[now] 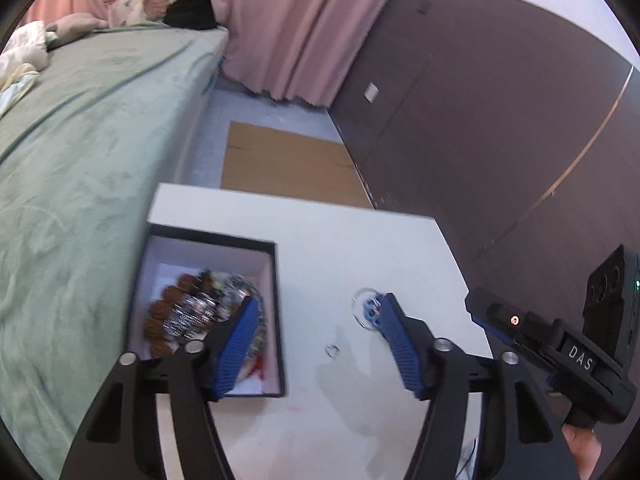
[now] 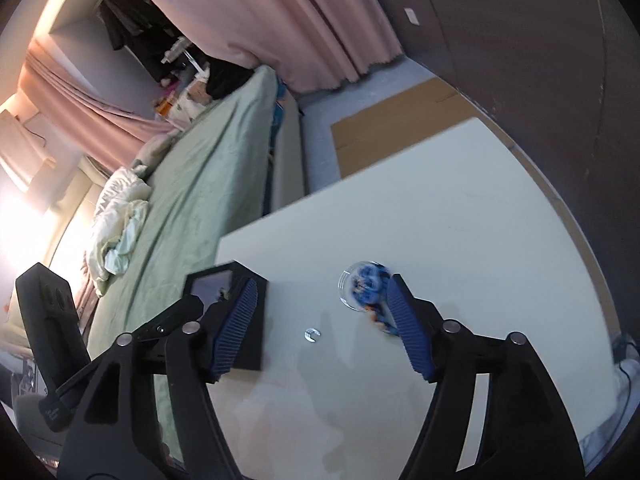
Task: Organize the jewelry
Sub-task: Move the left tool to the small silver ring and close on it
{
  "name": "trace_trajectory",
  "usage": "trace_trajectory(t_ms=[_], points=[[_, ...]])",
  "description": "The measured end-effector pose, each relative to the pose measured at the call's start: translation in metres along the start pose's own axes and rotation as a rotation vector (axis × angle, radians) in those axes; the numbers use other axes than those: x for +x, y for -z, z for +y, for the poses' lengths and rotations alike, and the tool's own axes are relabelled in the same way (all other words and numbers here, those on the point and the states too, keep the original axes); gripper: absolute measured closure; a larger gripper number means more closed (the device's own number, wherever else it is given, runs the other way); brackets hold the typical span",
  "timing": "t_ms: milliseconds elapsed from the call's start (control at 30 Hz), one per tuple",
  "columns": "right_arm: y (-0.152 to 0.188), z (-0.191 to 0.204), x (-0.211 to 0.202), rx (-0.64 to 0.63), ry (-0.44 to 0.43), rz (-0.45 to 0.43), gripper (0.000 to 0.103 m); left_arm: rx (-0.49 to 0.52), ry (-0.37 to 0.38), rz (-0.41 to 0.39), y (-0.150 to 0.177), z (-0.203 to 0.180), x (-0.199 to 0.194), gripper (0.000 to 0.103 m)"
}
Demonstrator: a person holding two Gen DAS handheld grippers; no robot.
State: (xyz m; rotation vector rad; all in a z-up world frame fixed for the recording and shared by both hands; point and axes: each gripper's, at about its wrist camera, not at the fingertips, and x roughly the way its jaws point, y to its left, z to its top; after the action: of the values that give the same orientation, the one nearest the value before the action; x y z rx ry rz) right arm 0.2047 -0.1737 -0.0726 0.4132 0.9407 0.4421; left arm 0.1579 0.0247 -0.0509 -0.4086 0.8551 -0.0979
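A black jewelry box (image 1: 274,304) with a white lining stands open on the white table (image 1: 340,248), holding brown and silver beaded bracelets (image 1: 188,312). It also shows in the right wrist view (image 2: 256,320). A blue-and-clear hair ornament (image 1: 370,308) lies on the table to the right of the box; it also shows in the right wrist view (image 2: 366,286). A small silver ring (image 1: 332,351) lies between them, also in the right wrist view (image 2: 311,335). My left gripper (image 1: 318,308) is open above the ring. My right gripper (image 2: 322,292) is open and empty above the table.
A bed with a green cover (image 1: 80,152) runs along the table's left side. Flat cardboard (image 1: 288,164) lies on the floor beyond the table. A dark wall (image 1: 500,120) stands to the right. Pink curtains (image 1: 288,24) hang at the back.
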Motion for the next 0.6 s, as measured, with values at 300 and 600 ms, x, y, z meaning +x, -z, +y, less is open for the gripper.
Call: trace_trajectory(t_ms=[300, 600], points=[[0.0, -0.047, -0.001, 0.141, 0.001, 0.09, 0.032, 0.042, -0.029, 0.105, -0.002, -0.027, 0.03, 0.06], [-0.002, -0.068, -0.02, 0.175, -0.001, 0.078, 0.032, 0.128, -0.122, 0.227, 0.013, -0.051, 0.07, 0.069]])
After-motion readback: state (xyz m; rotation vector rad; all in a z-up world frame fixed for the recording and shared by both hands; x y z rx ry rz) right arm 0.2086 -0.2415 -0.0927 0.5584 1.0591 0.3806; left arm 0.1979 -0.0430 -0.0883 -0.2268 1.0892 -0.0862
